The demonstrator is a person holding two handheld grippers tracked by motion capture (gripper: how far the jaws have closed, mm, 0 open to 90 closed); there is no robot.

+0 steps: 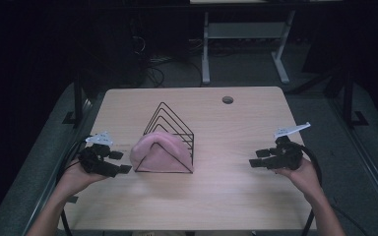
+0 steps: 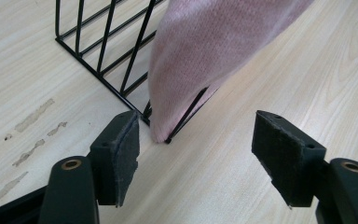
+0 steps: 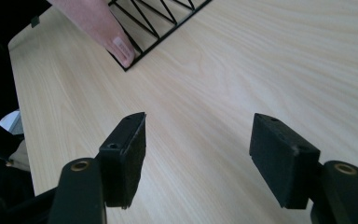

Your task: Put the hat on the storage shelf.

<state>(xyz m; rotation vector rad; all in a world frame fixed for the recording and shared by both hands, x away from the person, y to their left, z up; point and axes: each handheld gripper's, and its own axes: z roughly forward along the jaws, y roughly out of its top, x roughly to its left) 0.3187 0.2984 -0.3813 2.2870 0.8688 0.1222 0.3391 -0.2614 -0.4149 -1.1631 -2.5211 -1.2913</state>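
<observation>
A pink cloth [image 1: 158, 151] is draped over the near end of a black wire rack [image 1: 173, 129] in the middle of the wooden table [image 1: 236, 187]. My left gripper [image 1: 120, 162] hovers just left of the rack, open, nothing between its pads. In the left gripper view the pink cloth [image 2: 209, 56] hangs down to the rack's corner [image 2: 121, 60], just beyond my left gripper [image 2: 196, 156]. My right gripper [image 1: 257, 158] is at the right side of the table, open and empty, pointing left. In the right gripper view my right gripper [image 3: 198, 156] faces bare wood, with the cloth [image 3: 98, 23] and rack [image 3: 158, 23] far off.
A round cable hole [image 1: 228, 100] sits near the table's far edge. Pale smudges [image 2: 32, 126] mark the wood left of the rack. Desk legs [image 1: 246, 44] and cables stand on the floor beyond the table.
</observation>
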